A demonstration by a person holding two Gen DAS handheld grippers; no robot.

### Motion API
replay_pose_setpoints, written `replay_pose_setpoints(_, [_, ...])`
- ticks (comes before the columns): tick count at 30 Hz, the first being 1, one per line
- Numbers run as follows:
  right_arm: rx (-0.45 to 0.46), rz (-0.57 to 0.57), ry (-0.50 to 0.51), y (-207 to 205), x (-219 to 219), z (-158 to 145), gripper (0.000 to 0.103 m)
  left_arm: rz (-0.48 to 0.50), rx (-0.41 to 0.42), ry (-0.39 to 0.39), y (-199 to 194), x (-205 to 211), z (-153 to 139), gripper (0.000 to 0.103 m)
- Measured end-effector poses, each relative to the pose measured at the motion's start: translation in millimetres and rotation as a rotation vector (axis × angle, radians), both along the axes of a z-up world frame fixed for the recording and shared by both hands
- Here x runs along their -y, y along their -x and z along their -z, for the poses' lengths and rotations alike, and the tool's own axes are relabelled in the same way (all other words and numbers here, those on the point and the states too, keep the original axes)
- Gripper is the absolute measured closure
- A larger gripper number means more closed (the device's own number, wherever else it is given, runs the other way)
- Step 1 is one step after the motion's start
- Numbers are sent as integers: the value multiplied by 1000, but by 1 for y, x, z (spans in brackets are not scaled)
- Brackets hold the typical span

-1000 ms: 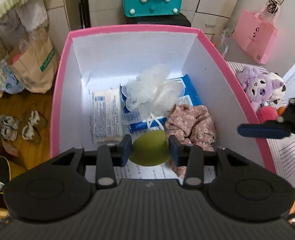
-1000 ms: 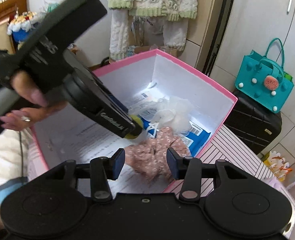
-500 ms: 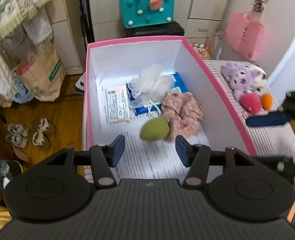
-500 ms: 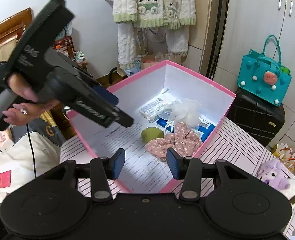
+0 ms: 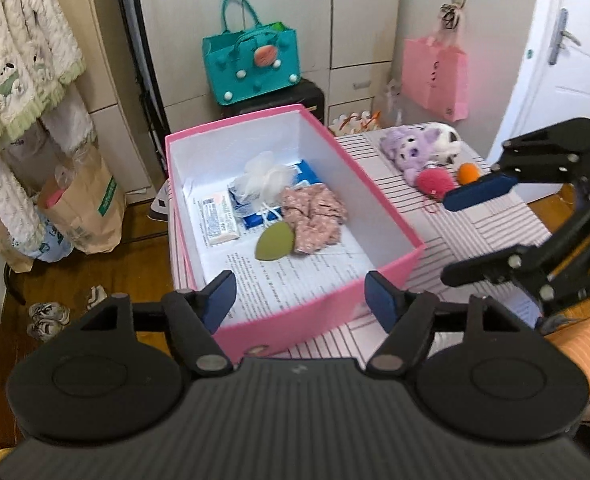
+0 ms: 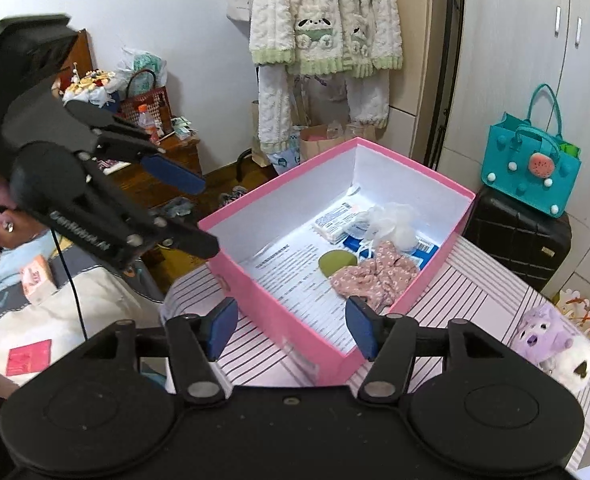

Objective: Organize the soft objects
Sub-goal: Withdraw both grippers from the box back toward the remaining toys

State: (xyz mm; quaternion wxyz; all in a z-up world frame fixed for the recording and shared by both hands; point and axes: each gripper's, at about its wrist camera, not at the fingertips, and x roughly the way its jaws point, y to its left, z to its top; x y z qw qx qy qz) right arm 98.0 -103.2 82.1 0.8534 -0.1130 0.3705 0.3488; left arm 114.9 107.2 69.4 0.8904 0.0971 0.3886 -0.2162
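The pink box stands on the striped table. Inside lie an olive sponge, a floral pink cloth, a white mesh puff and tissue packs. On the table right of the box lie a purple plush toy, a pink puff and an orange ball. My left gripper is open and empty above the box's near wall. My right gripper is open and empty above the box's near corner; it also shows in the left wrist view.
A teal bag sits on a black case behind the box. A pink bag hangs at the right. Paper bags and slippers are on the wooden floor at the left. Fleece clothes hang on the wall.
My left gripper opened, let the olive sponge drop into the box, and drew back and up. My right gripper also drew back from the box.
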Motion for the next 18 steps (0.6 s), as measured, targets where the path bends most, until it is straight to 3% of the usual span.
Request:
replay_pose_setpoints(11, [41, 33, -12, 39, 13, -8, 38, 59, 31, -43, 48, 13, -3, 23])
replay_pose_setpoints(18, [99, 23, -27, 73, 26, -1, 36, 56, 6, -13, 64, 8, 11, 23])
